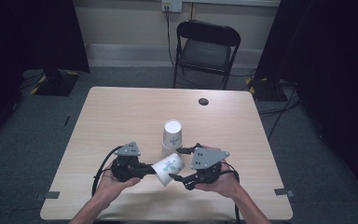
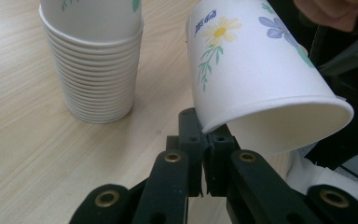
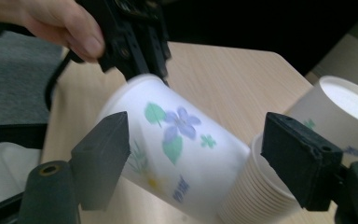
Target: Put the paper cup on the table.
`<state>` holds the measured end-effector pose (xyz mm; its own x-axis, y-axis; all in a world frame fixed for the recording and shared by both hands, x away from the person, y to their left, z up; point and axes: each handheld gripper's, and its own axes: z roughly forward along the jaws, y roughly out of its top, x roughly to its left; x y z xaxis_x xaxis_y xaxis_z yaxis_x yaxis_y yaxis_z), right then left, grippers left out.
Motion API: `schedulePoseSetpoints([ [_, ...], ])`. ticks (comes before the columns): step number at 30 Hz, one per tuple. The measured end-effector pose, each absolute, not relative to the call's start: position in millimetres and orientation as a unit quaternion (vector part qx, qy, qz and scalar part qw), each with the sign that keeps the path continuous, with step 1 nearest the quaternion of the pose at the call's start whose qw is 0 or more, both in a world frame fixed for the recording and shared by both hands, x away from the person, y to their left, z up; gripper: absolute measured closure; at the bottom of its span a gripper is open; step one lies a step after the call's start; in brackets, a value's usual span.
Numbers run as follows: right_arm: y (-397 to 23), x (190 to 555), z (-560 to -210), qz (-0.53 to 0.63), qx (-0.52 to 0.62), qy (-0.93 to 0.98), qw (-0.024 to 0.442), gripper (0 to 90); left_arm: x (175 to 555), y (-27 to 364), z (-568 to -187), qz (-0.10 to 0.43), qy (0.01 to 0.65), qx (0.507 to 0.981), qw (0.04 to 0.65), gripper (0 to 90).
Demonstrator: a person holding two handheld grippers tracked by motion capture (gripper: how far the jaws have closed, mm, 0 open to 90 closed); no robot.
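Paper cup (image 1: 168, 168) lying tilted at lower centre of the high view, above the desk (image 1: 121, 116), beside the cup stack (image 1: 172, 135), rim pinched by left gripper (image 1: 145, 171) fingers, right gripper (image 1: 179, 164) fingers apart around it, not pressing

black folding chair (image 1: 206, 49) behind the wooden table (image 1: 121, 112), wall socket (image 1: 171, 5) above

Matt paper cup (image 2: 256, 70) with printed flowers; pale wood-grain table (image 1: 121, 116); matt black plastic claw (image 2: 205, 158).
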<state>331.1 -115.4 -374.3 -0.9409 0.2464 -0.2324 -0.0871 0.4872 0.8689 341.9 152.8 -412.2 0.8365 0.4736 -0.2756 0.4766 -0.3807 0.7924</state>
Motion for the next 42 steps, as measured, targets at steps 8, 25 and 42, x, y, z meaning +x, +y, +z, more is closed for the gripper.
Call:
schedulePoseSetpoints([
  [8,-97.9,325.8,-388.6,0.470,0.010,0.869,0.151,18.8,342.7,152.4,-412.7,-0.009,0.288,0.834,0.471,88.2],
  [25,-84.3,321.7,-408.1,0.408,-0.007,0.896,0.174,14.2,348.6,154.3,-416.2,-0.040,0.311,0.815,0.487,89.0],
  [42,-79.4,331.9,-418.2,0.434,0.067,0.889,0.128,23.3,347.6,153.4,-414.6,-0.024,0.335,0.798,0.500,88.4],
])
